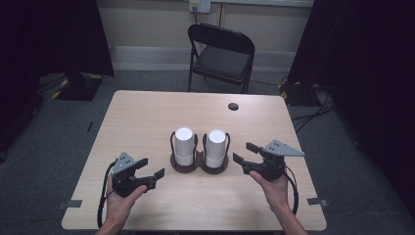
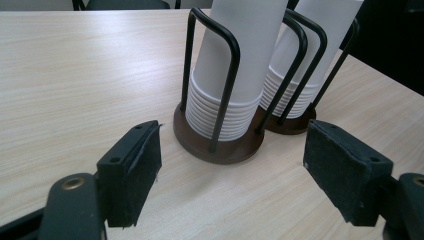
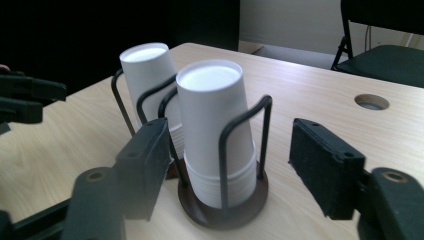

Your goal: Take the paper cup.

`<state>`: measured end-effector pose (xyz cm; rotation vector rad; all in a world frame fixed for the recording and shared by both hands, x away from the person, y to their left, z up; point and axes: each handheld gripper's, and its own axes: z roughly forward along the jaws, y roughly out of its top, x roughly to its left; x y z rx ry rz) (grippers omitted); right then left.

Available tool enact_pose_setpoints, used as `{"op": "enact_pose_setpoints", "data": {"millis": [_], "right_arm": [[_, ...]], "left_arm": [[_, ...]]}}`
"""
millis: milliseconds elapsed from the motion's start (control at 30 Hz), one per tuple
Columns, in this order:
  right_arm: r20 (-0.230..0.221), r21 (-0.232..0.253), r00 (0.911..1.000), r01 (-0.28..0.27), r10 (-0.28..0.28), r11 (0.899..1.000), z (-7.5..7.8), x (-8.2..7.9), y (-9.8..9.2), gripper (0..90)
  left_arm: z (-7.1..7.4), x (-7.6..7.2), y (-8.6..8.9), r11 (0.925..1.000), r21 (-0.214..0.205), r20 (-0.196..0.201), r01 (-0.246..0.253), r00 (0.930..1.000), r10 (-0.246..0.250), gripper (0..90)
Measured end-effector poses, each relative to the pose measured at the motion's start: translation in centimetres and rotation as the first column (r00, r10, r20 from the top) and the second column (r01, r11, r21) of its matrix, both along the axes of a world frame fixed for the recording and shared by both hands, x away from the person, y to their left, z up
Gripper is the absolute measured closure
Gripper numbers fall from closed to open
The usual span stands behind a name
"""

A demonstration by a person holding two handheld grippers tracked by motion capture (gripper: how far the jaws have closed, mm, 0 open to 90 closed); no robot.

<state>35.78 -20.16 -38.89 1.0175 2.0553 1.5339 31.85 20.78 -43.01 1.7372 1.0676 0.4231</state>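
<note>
Both grippers are standing apart, empty, beside the paper-cup stacks.
The left gripper and right gripper are flanking the right cup stack: light, crushable, likely best gripped gently near its top.

Pale wood table, black folding chair behind, grey carpet floor, black curtains, cream wall

Two stacks of white paper cups stand in two wire holders on one table, with one chair behind.
</note>
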Motion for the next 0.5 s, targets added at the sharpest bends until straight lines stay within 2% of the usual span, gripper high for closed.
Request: {"op": "enact_pose_setpoints", "data": {"millis": [100,300,500], "right_arm": [[0.004,0.006,0.9999,-0.016,0.016,1.0,0.6,0.6,0.5,28.6],[0.017,0.012,0.9981,-0.059,0.059,0.998,1.5,2.3,1.9,30.3],[0.029,0.003,0.9974,-0.067,0.067,0.998,1.8,3.6,3.3,29.0]], "left_arm": [[0.0,0.0,0.0,1.0,0.003,-0.001,0.001,1.0,-0.001,23.0],[-0.1,0.1,0.1,1.0,0.001,-0.002,-0.002,1.0,0.002,23.2],[-0.1,0.0,0.1,1.0,-0.002,-0.002,0.001,1.0,-0.001,23.5]]}}
